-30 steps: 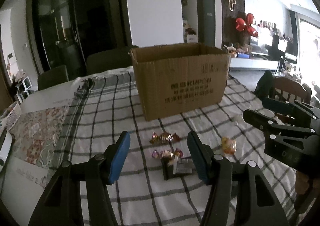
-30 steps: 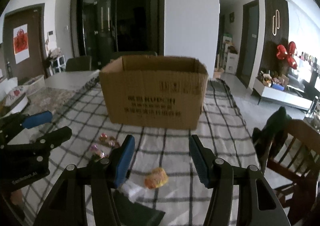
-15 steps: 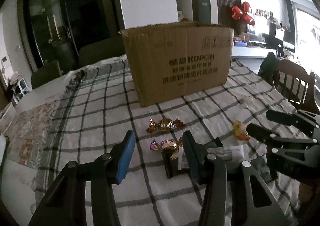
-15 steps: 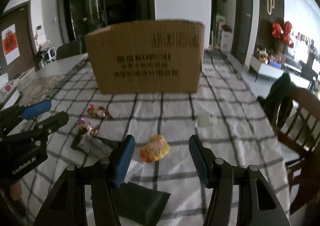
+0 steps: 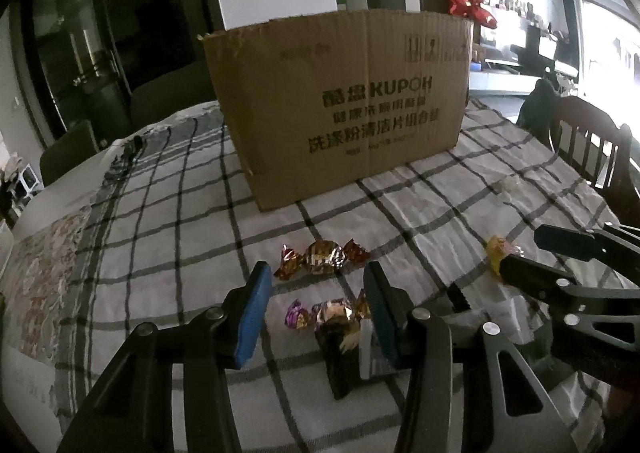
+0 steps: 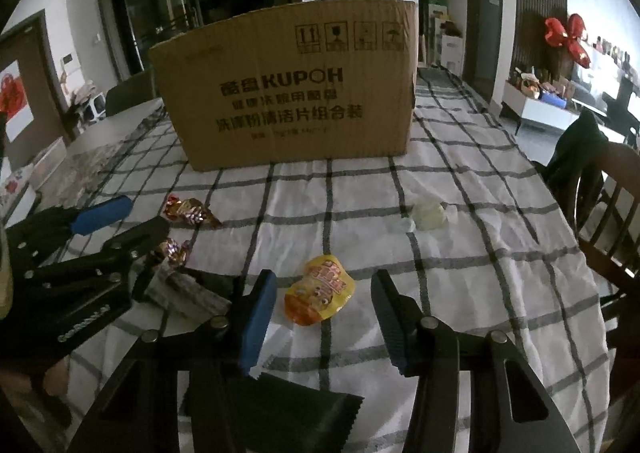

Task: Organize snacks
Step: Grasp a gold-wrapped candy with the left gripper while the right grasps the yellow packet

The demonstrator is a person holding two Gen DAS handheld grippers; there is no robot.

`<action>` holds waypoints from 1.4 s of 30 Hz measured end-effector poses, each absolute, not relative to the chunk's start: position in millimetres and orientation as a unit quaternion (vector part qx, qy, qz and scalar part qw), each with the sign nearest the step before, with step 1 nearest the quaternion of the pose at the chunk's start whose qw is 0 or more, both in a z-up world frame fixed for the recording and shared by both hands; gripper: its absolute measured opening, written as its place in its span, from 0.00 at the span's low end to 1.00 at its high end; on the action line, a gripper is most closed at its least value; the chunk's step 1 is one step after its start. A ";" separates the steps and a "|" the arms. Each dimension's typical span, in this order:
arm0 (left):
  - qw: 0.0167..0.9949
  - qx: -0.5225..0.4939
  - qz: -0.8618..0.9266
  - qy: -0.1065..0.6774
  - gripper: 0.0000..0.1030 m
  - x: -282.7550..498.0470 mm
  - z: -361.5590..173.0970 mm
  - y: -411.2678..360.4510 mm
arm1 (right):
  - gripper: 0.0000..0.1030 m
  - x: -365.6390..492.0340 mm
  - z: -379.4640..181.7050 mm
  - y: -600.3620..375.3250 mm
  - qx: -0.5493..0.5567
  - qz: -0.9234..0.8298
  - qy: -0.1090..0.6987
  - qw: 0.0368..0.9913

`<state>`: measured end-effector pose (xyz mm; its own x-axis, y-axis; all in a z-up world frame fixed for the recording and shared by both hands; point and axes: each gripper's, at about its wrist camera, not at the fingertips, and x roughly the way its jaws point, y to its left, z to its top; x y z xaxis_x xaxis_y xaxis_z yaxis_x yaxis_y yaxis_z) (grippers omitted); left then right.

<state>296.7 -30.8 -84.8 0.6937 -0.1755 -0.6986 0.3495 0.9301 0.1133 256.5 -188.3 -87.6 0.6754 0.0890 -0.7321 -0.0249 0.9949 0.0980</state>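
Checked tablecloth (image 6: 460, 253); cardboard box (image 6: 288, 89) behind, apparently open-topped.

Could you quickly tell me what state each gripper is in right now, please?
Left gripper: jaws closing around the purple-ended wrapped candy, not yet gripping.
Right gripper: jaws closing around the orange snack packet, not yet gripping.

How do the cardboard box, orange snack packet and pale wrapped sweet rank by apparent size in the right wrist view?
1. cardboard box
2. orange snack packet
3. pale wrapped sweet, though it lies farther away.

cardboard box (image 6: 288, 89) blocks far side — bare cloth (image 6: 460, 273) rightward, snacks leftward
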 end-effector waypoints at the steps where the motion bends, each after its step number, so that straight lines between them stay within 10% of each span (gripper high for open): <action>1: 0.911 0.120 -0.146 0.366 0.42 299.6 -86.1 -32.1 | 0.45 257.1 -88.1 -188.4 0.043 0.031 0.403 0.913; 42: 0.886 0.115 -0.168 0.417 0.04 323.4 -99.4 -40.5 | 0.20 266.2 -92.0 -190.6 0.060 0.032 0.407 0.911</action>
